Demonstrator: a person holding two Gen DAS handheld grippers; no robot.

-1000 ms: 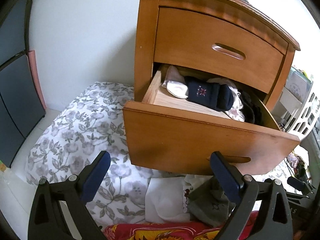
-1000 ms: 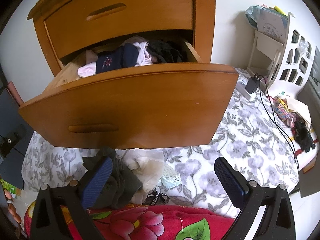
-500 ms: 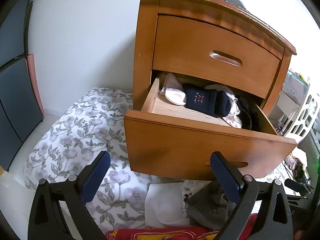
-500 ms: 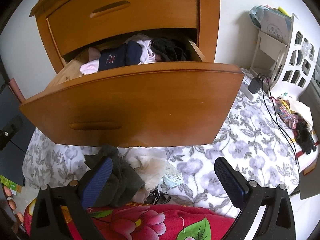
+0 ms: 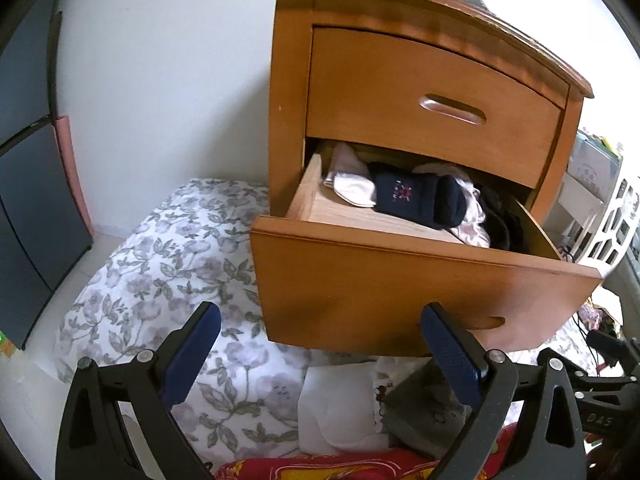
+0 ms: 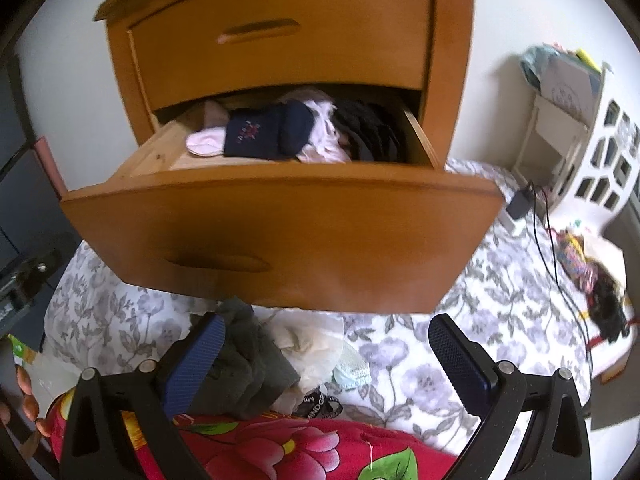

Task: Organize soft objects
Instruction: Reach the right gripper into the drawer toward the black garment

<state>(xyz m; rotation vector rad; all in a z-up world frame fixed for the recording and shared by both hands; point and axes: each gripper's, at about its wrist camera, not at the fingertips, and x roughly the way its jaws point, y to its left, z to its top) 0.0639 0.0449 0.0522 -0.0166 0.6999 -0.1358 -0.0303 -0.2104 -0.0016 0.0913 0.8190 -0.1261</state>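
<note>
Inside drawer [image 6: 280, 216], more socks [image 6: 268, 132] exposed.

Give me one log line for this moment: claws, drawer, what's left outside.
left claw open, empty | right claw open, empty | lower drawer open, socks inside | grey garment on bed

One wooden nightstand [image 5: 424, 92] with two drawers: the upper drawer [image 5: 432, 108] closed, the lower drawer [image 5: 400, 292] pulled out. In it, one navy sock [image 5: 416, 200], one pale pink sock [image 5: 356, 192] and one black bundle [image 5: 500, 220]. On the floral quilt [image 5: 160, 280], one grey garment [image 6: 248, 364] and one white cloth [image 5: 336, 408].
</note>
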